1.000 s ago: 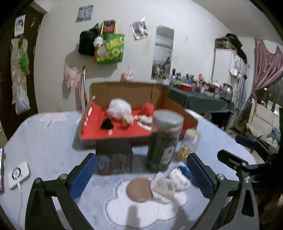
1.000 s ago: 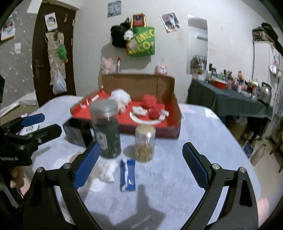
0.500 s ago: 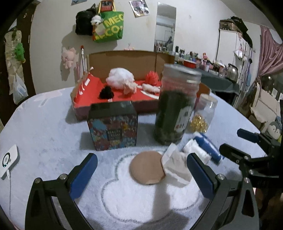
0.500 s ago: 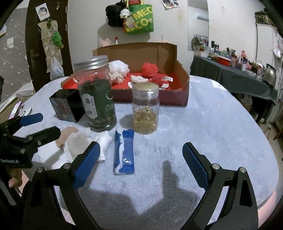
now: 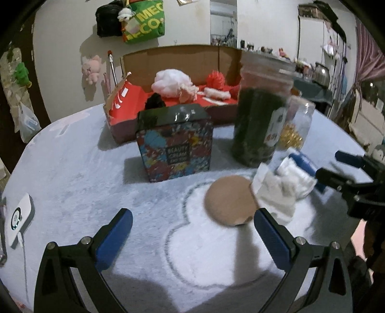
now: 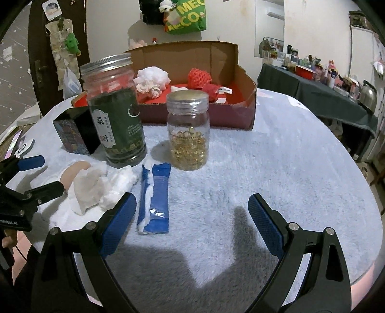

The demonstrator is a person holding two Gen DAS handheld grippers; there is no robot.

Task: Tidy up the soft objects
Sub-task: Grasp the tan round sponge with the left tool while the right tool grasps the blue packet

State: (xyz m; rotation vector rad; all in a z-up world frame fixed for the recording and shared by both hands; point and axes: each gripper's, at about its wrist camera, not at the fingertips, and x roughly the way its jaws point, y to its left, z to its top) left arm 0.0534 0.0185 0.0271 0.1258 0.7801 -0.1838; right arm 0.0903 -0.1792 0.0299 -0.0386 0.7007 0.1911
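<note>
Fluffy pale-blue table cover (image 6: pixel 264 168); green bag (image 5: pixel 144 22) on white wall.

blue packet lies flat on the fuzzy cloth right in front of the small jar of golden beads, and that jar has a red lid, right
Not quite. The blue packet does lie flat on the fuzzy cloth just in front of the small jar of golden beads, but the right wrist view shows that jar's lid is dull gold, not red. The only red nearby is the lining of the cardboard box behind it.

left tongs (image 5: pixel 192 231) nearer tan puff (image 5: pixel 229 199), right tongs (image 6: pixel 191 214) lower
</note>
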